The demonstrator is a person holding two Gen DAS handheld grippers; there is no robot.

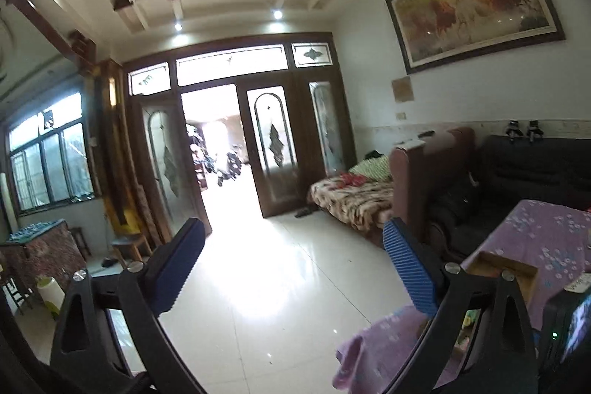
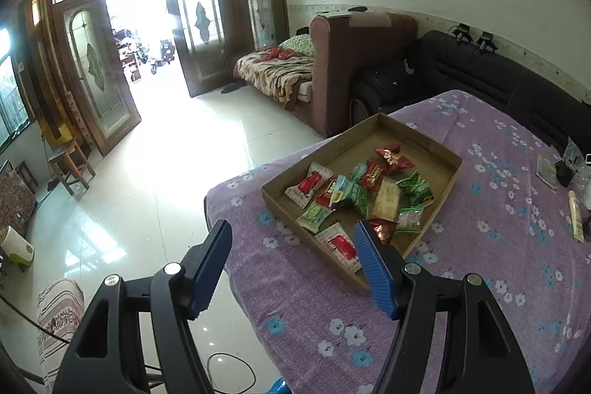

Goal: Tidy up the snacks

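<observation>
L tongs gape wide, nothing btwn the blue pads, aimed about level across the room toward the glass doors; only shiny floor tiles lie ahead of them. The bench, w/ purple flowered cloth, sits off to their right, and a corner of the cardboard tray peeks out just behind the right finger.

R tongs stand partly open, empty, tilted down over the near edge of the bench. Left finger hangs over the floor beside the bench, right finger over the near corner of the cardboard tray; can't tell if it touches the rim. Snacks all lie in the tray, just ahead-right of the R tongs: red-and-white packets, green packets, a shiny red one, a pale one, loosely heaped and overlapping. Far half of the tray is bare cardboard.

Well right of the R tongs, near the bench edge, some small oddments, too small to ID.
</observation>
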